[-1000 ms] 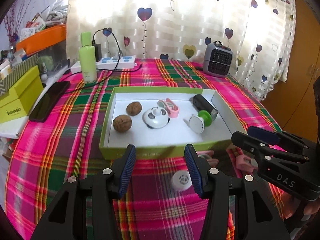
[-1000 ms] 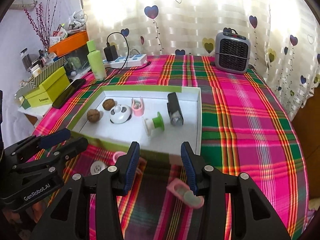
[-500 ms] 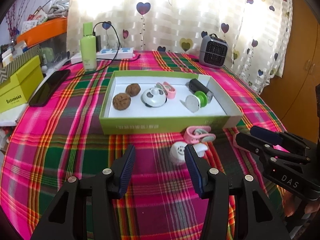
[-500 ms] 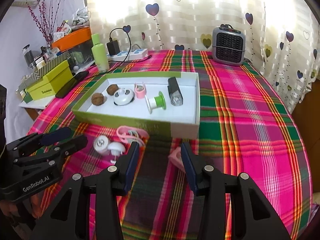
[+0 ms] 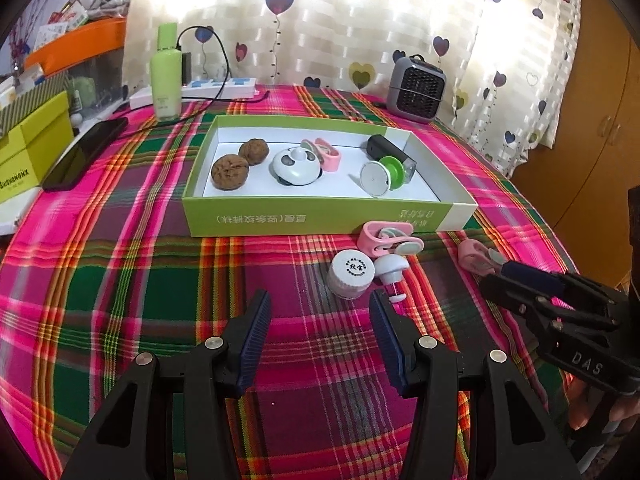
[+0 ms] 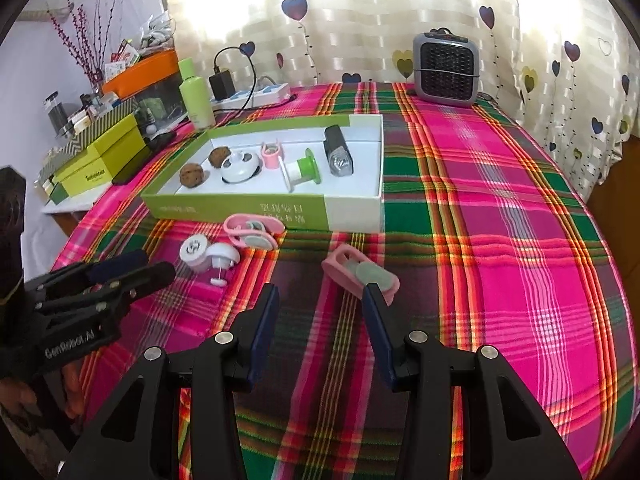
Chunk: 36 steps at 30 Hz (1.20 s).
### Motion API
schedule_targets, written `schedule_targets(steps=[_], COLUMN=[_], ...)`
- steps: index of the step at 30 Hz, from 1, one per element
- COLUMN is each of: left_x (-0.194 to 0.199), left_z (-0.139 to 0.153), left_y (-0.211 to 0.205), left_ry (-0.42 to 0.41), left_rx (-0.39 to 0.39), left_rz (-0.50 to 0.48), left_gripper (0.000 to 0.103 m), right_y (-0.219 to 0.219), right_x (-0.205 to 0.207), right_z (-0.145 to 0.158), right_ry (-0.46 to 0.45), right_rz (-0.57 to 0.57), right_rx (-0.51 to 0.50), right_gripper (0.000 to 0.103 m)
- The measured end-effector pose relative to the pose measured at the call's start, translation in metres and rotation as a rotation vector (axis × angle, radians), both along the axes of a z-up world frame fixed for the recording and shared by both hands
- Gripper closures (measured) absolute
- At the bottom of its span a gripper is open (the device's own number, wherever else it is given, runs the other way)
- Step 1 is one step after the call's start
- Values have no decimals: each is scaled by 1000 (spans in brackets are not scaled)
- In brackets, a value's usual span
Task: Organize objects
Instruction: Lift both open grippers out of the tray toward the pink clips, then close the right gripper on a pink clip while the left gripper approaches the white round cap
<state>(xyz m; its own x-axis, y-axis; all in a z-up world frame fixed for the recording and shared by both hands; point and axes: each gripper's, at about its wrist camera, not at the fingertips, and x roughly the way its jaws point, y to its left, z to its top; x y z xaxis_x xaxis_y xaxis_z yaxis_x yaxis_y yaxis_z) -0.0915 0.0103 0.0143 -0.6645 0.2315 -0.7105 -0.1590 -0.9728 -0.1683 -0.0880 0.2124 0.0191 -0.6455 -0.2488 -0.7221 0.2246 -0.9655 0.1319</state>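
- Left wrist view: your left gripper (image 5: 320,312) hovers over the plaid tablecloth (image 5: 120,280) with its fingers partly spread and nothing between them; the white cap (image 5: 351,274) and the white mushroom-shaped piece (image 5: 390,268) lie just beyond its right finger.
- Right wrist view: your right gripper (image 6: 320,304) is likewise partly spread and empty; a pink clip (image 6: 360,274) lies just ahead of its right finger.
- A second pink clip (image 6: 252,232) rests against the near wall of the green box (image 6: 240,206).
- Inside the box lie two walnuts (image 5: 236,160), a panda-faced disc (image 5: 296,164), a third pink clip (image 5: 322,152), a green spool (image 5: 382,172) and a black device (image 5: 386,150).
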Motion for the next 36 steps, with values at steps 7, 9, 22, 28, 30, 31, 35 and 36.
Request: schedule_targets(steps=[7,9,22,28,30,31,35,36], left_x=[-8,-11,-23,-25,-26,-26,-27,-28], left_z=[-5,-7,-10,-10,-10,-10,-10,-10], left_y=[4,6,10,11,12,12,12,12], left_ry=[-42,-54,-57,-56,-56,-56,-56,-56], left_rx=[-1,-11,-18,-21,-21,-21,-22,-23], left_rz=[-13,-18,-23,-23,-23,-22,-22,-21], left_gripper=[53,53,53,53,53,53,53,53], right_y=[8,12,22,21,20,20,17,16], right_x=[3,1,-16,-25,-28,-29,-34,-35], right_z=[-5,-6,-12,-12,-12,-12,-13,-13], right_ry=[-13,-18,-64,-65,-62,-62,-56,-54], right_rz=[-22,-34,20,76,86,91,107,115], right_rx=[27,26,7,28,42,47,80,91], right_gripper=[58,58,58,54,54,54,54,54])
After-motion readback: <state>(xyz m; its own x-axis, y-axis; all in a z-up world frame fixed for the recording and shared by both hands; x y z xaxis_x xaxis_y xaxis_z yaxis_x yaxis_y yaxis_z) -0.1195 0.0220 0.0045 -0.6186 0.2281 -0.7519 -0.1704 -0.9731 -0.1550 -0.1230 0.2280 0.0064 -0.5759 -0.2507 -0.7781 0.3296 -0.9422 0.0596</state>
